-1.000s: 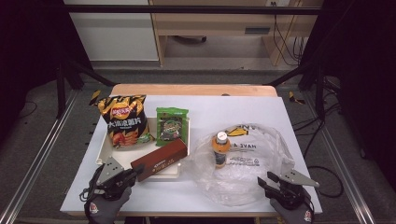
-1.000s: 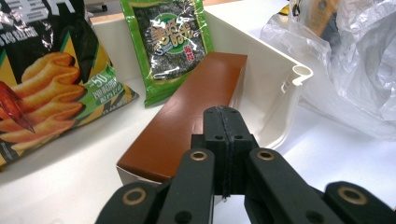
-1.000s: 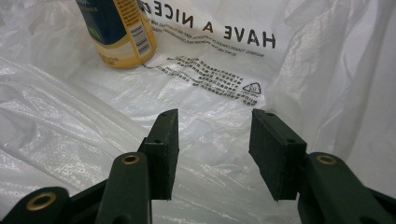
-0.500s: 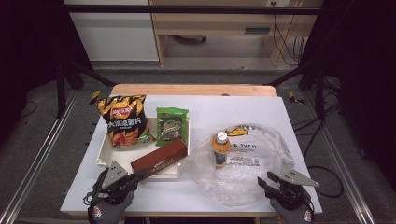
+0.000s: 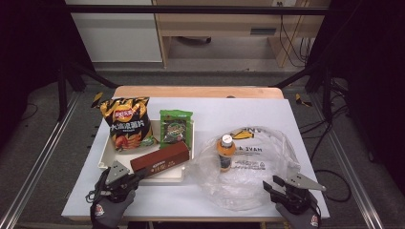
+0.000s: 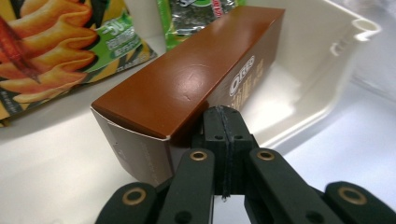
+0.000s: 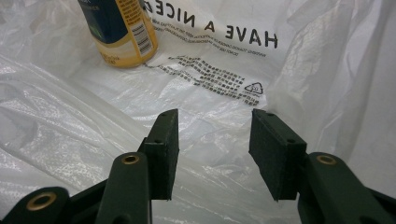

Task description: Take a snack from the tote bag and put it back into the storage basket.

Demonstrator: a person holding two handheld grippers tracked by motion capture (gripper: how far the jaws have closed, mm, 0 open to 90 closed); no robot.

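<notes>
High view: white tray (image 5: 106, 160) holding chips (image 5: 126, 123), green packet (image 5: 175, 127), brown box (image 5: 160, 159); bottle (image 5: 225, 151) upright in clear bag (image 5: 267, 157). Left tongs (image 5: 138, 175) pressed together against box end; right tongs (image 5: 268, 186) spread, empty.

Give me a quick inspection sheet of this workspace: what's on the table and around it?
Surface: white table, wooden far edge.
Job's things: brown Oreo box lying across the white tray; clear plastic bag with an orange bottle standing on it.
Clutter: chip bag, green snack packet in the tray.
Grippers: left gripper shut, at the box's near end; right gripper open over the bag.
Cables: on the floor, right.
Surroundings: wooden desk, dark frame.
</notes>
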